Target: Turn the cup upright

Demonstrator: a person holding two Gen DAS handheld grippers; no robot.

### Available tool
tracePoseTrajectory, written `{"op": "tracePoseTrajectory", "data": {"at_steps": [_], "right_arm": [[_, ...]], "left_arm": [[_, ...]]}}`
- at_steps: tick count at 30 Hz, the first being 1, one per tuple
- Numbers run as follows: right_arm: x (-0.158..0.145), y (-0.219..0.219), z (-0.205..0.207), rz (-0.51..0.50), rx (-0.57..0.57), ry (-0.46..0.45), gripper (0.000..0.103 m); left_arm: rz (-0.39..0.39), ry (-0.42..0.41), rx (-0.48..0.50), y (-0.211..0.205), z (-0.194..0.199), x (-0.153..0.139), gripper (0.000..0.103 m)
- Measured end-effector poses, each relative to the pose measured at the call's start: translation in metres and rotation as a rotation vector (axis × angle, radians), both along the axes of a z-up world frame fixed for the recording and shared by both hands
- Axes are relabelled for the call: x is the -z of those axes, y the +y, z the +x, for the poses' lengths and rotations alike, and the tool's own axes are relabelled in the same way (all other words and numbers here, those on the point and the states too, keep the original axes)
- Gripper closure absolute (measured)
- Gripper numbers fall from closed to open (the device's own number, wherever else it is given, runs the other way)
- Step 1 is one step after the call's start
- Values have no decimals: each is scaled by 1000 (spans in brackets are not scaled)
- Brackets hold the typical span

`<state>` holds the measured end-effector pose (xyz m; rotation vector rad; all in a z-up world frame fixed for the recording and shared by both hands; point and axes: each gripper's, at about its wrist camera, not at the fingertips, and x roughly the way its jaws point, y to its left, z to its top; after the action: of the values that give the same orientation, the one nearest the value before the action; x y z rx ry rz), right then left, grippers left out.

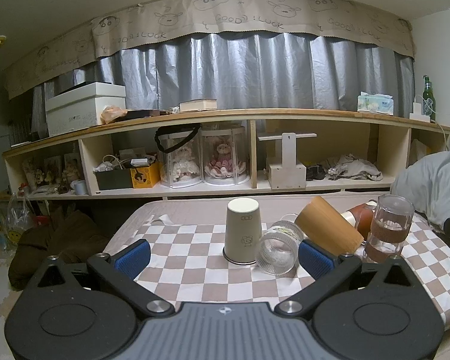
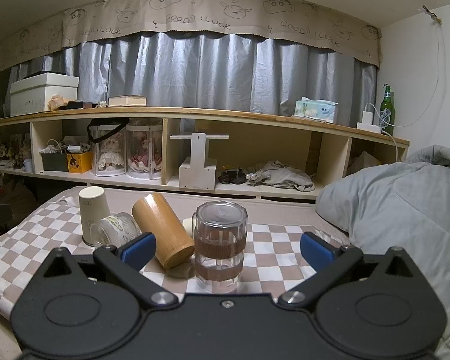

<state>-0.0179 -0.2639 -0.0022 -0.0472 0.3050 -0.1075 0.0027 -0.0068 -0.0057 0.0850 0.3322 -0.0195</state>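
Observation:
A white paper cup [image 1: 242, 230] stands upside down on the checkered cloth [image 1: 195, 273]; it also shows in the right wrist view [image 2: 93, 210]. A ribbed glass cup [image 1: 280, 247] lies on its side beside it, also in the right wrist view [image 2: 120, 228]. A bamboo cup [image 1: 328, 230] leans tilted, also in the right wrist view [image 2: 162, 229]. A clear glass with brown bands [image 2: 219, 241] stands upside down, also in the left wrist view [image 1: 390, 229]. My left gripper [image 1: 225, 255] is open in front of the white and ribbed cups. My right gripper [image 2: 228, 250] is open around the banded glass.
A long wooden shelf [image 1: 225, 114] with boxes, dolls and a tissue box runs behind the table. A grey duvet [image 2: 405, 210] lies to the right. A brown-red item [image 1: 361, 214] lies behind the bamboo cup. Bags sit on the floor at left [image 1: 60, 234].

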Motion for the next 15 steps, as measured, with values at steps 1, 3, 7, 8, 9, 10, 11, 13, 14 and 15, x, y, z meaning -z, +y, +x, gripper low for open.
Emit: {"op": "tracePoseTrajectory", "data": {"at_steps": [1, 3, 7, 8, 9, 10, 11, 13, 14, 15], "right_arm": [[0, 0, 0, 0, 0, 1, 0], [0, -2, 0, -1, 1, 3, 0], [-1, 0, -1, -2, 0, 3, 0], [-1, 0, -1, -1, 1, 4, 0], [-1, 0, -1, -1, 0, 4, 0], [-2, 1, -1, -2, 1, 4, 0], [-1, 1, -1, -2, 1, 4, 0], [-2, 1, -1, -3, 1, 5, 0], [-2, 0, -1, -3, 0, 6, 0], [-2, 1, -1, -3, 0, 6, 0]], "left_arm": [[1, 0, 1, -1, 0, 1, 0], [2, 0, 5, -3, 1, 1, 0], [0, 0, 3, -6, 2, 1, 0], [0, 0, 3, -6, 2, 1, 0], [2, 1, 4, -5, 2, 0, 0], [1, 1, 4, -4, 2, 0, 0], [2, 1, 4, -6, 2, 1, 0], [1, 1, 6, -5, 2, 0, 0], [1, 1, 6, -6, 2, 1, 0], [-4, 1, 7, 1, -1, -1, 0]]}}
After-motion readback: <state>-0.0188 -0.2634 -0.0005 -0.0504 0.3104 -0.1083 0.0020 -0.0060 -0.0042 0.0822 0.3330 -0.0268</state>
